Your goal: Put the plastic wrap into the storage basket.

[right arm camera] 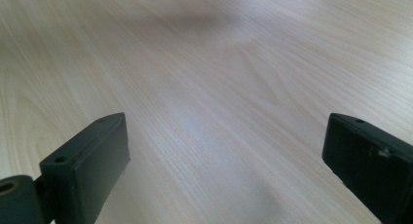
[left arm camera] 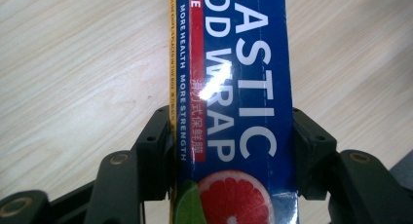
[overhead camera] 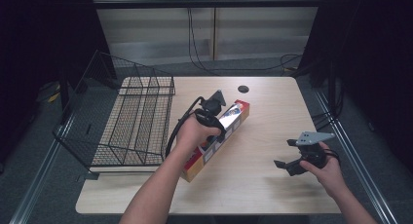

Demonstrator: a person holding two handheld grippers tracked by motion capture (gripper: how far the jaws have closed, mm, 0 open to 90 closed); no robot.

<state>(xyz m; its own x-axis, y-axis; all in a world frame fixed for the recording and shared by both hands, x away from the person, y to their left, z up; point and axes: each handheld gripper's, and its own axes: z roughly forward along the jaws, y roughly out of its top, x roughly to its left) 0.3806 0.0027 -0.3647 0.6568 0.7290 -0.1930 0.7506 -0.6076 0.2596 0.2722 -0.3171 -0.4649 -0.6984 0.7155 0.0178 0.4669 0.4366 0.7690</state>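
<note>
Your left gripper point(left arm camera: 233, 136) pinches the long box of plastic food wrap point(left arm camera: 238, 87) across its narrow width, the surest hold on it, where it lies slantwise mid-table point(overhead camera: 272, 102) beside the wire basket point(overhead camera: 131, 121), while your right gripper point(overhead camera: 288, 153) waits spread, off to the side.

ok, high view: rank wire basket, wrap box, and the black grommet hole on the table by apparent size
1. Wire basket, largest by far.
2. Plastic wrap box, long and narrow, partly hidden under the left gripper and hand.
3. Grommet hole, smallest; it sits farther from the camera, but the gap is too big for that to matter.
</note>
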